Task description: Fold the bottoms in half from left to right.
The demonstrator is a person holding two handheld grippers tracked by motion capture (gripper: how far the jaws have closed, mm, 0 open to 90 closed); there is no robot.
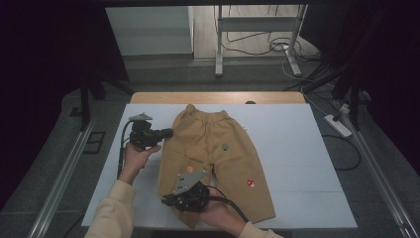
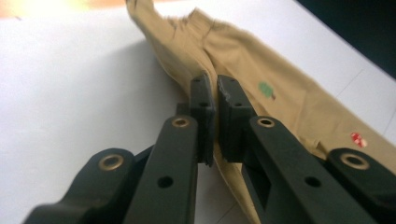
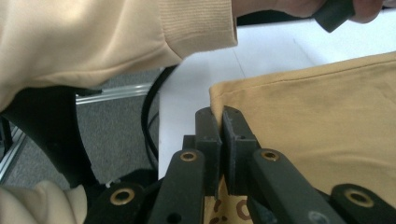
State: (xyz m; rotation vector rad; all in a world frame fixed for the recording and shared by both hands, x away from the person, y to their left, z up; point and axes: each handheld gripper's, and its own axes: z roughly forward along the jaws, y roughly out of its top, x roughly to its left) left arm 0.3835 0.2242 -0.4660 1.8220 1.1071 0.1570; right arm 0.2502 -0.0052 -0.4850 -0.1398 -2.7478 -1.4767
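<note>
Tan trousers [image 1: 218, 148] lie flat on the white table cover, waist at the far end, with small green [image 1: 226, 147] and red [image 1: 251, 182] patches. My left gripper [image 1: 168, 132] is at the trousers' left side edge below the waist. In the left gripper view it [image 2: 215, 93] is shut on that edge, and the trousers [image 2: 289, 93] rise slightly off the table there. My right gripper [image 1: 166, 201] is at the near left leg's hem. In the right gripper view it [image 3: 221, 116] is shut on the hem corner of the trousers [image 3: 317, 121].
The white cover [image 1: 297, 148] spreads wide to the right of the trousers. A wooden table edge [image 1: 218, 97] runs along the far side. Metal stand legs and cables sit on the floor beyond, and a power strip [image 1: 338, 125] lies at the right. A cream sleeve [image 3: 116, 37] hangs close above the right gripper.
</note>
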